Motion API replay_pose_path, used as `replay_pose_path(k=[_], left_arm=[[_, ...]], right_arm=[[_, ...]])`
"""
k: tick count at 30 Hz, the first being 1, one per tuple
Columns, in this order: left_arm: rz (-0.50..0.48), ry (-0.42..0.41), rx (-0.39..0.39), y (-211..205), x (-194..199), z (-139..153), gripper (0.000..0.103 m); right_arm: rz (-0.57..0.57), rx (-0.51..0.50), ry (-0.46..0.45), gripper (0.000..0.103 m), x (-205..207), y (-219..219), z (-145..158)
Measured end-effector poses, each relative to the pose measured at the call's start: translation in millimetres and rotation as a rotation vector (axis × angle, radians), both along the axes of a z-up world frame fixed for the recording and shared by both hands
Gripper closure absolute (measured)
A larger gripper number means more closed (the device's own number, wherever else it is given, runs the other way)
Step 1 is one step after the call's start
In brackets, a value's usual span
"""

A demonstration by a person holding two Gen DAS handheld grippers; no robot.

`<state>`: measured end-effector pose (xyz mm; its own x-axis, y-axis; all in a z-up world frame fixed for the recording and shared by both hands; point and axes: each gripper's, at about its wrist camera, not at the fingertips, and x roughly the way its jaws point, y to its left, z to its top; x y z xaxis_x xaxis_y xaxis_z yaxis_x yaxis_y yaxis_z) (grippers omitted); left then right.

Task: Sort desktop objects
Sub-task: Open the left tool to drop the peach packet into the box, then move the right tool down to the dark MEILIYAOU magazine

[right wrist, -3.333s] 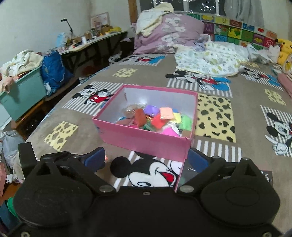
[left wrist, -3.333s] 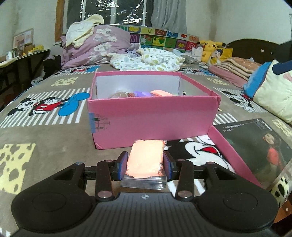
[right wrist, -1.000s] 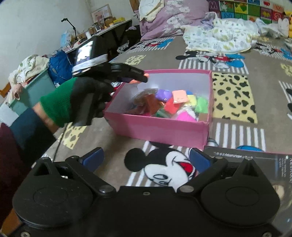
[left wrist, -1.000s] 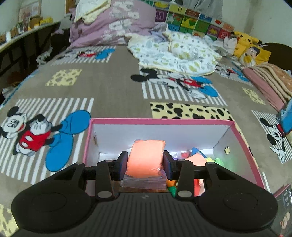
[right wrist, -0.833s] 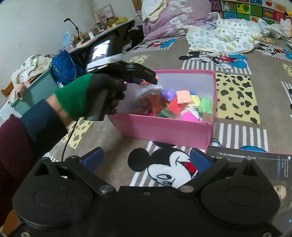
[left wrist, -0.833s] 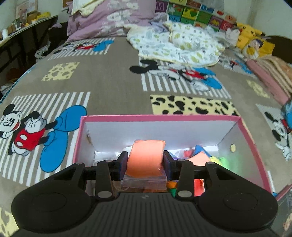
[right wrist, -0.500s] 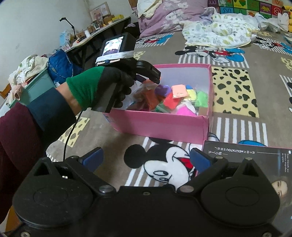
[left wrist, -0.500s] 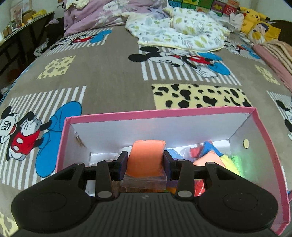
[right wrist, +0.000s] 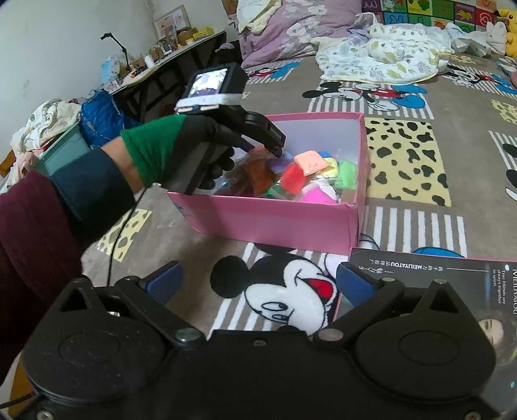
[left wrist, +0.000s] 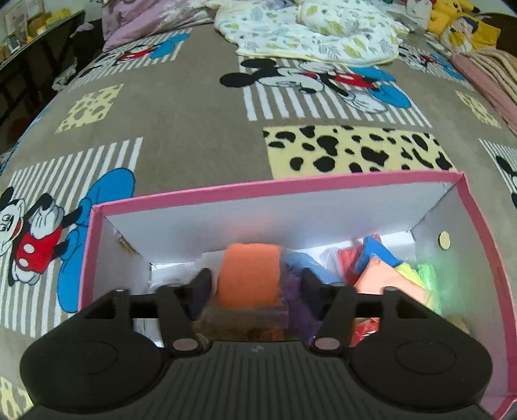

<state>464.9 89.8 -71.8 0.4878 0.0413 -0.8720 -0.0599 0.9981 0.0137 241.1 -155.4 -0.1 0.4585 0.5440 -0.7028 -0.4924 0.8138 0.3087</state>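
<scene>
A pink box (left wrist: 258, 189) with white inner walls sits on the bed and holds several coloured clay packets (right wrist: 310, 163). My left gripper (left wrist: 253, 284) is over the box's left part with its jaws spread. An orange clay packet (left wrist: 248, 274) sits loose between them, gaps on both sides. In the right wrist view the left gripper (right wrist: 274, 147) reaches into the box (right wrist: 274, 219) from the left, held by a gloved hand. My right gripper (right wrist: 258, 281) is open and empty, low over the bed in front of the box.
The box lid (right wrist: 436, 278), printed with a dark photo, lies right of my right gripper. Crumpled bedding (left wrist: 310, 32) and plush toys (left wrist: 465, 22) lie at the far end of the bed. A cluttered desk (right wrist: 161, 64) stands at the left.
My left gripper carried the orange packet up over the box, lowered into it and spread its jaws, so the packet now sits loose. The right gripper stayed open and nearly still.
</scene>
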Motion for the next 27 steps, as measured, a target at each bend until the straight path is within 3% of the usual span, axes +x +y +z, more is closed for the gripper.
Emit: replay_pose_path(k=[8,12,27], left_arm=[[0.015,-0.067,-0.003,1,-28,15,0.04],[0.009,-0.143,0.032,-5,-55,30,0.04],[-0.041,-0.286,0.104,-28,-154,88,0.04]], right_arm=[[-0.019,-0.036,-0.036,0.001,2,-3,-1],[-0.036,-0.059,-0.052,0.001,5,-5,-2],[-0.078,-0.196,-0.143,0.001,9,-7,-5]])
